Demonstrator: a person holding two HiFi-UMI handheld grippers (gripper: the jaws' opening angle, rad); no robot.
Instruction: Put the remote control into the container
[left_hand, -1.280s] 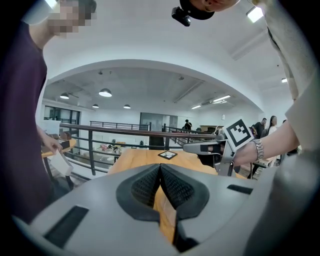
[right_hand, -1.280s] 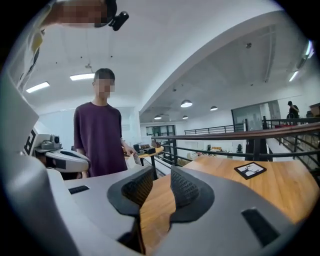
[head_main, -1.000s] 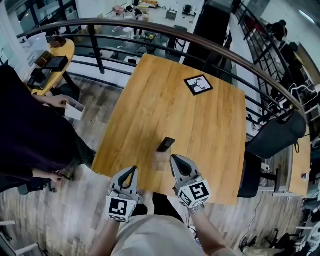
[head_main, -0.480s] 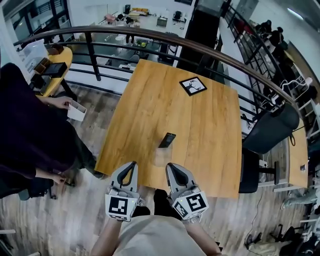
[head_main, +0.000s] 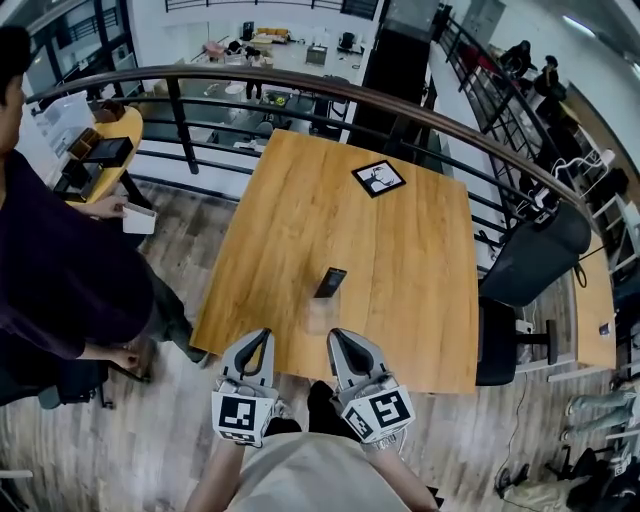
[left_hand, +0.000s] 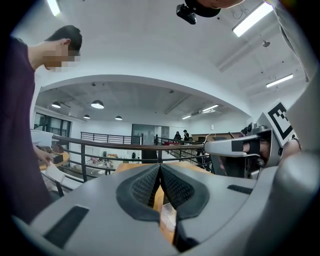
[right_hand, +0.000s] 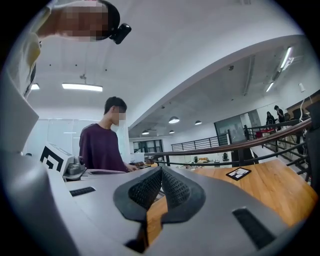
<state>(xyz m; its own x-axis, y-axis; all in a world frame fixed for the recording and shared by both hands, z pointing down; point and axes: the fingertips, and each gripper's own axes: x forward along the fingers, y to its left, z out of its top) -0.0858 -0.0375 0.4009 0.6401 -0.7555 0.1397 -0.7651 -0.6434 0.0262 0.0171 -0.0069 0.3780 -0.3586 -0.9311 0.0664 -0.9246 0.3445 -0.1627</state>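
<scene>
The right claw (head_main: 338, 338) has drawn back from the clear container (head_main: 318, 316) to the near edge of the worktop (head_main: 420, 290), level with the left claw (head_main: 261, 338). Both are clenched on nothing. The remote control (head_main: 331, 282) lies flat at about twelve o'clock from the right claw, just beyond the container, its long axis running from six toward one o'clock. The right claw is the nearer. The wood is otherwise bare but for a marker card (head_main: 379, 178) far off at twelve. A railing (head_main: 300, 80) curves behind it, and a person (head_main: 60, 270) stands at nine o'clock.
</scene>
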